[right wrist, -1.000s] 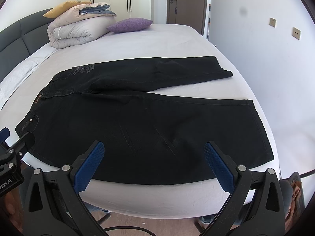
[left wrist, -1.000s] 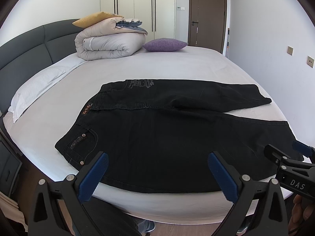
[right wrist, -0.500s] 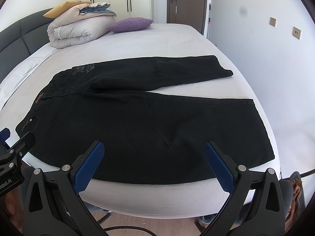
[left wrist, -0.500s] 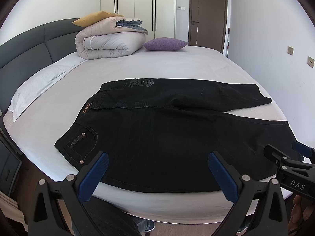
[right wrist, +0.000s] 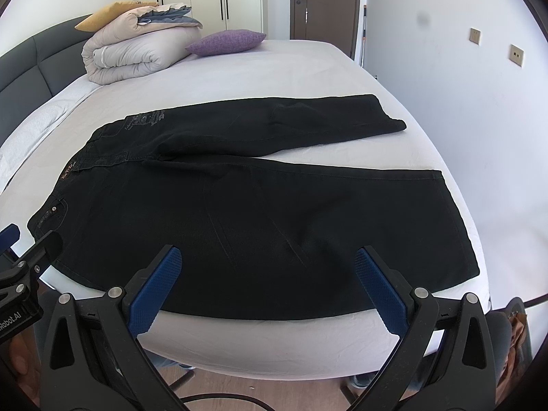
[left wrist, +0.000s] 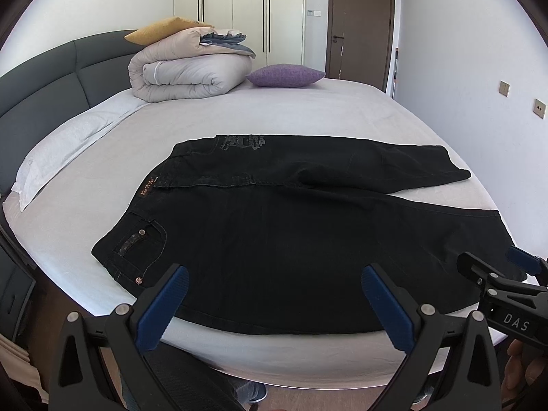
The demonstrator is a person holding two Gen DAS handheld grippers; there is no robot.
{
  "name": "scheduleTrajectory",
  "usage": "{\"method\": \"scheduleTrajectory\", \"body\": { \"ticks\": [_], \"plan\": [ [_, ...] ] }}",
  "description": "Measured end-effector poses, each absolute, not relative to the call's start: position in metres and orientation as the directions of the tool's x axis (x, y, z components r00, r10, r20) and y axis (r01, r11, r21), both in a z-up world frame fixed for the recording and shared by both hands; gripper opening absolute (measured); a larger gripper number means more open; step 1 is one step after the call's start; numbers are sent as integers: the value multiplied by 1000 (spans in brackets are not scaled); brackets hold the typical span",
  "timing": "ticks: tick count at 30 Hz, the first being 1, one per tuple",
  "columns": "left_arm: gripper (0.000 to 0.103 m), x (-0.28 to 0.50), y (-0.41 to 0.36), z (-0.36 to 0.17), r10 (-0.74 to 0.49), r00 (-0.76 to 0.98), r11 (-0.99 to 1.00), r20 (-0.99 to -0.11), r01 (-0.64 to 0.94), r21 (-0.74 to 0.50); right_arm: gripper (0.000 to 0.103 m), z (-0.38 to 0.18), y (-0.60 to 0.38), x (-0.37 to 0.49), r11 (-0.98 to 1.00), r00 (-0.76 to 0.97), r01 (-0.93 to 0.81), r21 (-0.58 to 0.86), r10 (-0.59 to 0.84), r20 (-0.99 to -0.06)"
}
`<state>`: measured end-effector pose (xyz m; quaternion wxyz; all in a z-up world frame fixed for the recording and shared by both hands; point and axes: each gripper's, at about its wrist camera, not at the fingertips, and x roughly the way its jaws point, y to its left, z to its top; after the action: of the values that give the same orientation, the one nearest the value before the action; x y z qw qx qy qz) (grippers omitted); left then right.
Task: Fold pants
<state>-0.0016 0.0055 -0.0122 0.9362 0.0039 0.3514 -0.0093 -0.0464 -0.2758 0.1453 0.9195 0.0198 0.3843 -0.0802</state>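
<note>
Your black denim pants [left wrist: 291, 239] lie flat on the smooth white bed [left wrist: 308, 116]; both grippers [left wrist: 274, 303] [right wrist: 265, 284] gape wide, empty; printed lettering illegible.

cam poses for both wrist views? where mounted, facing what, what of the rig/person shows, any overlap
Left wrist: on the left gripper, open, off the bed's near edge, facing the waist end of the black pants; right gripper at right.
Right wrist: on the right gripper, open, facing the legs; left gripper at left.
Shared: pants, folded duvet, purple pillow.
</note>
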Motion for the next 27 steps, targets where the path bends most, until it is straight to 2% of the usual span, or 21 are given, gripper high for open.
{"method": "scheduleTrajectory", "body": {
  "ticks": [22,27],
  "plan": [
    [103,-5,1,-15,-36,756,999,-654,45,-3,103,143,-272,-44,989,697,144,16,-91,-711],
    [103,31,34,-37,-122,673,991,-729,40,-128,103,145,-275,-21,996,710,56,67,7,-704]
  ]
}}
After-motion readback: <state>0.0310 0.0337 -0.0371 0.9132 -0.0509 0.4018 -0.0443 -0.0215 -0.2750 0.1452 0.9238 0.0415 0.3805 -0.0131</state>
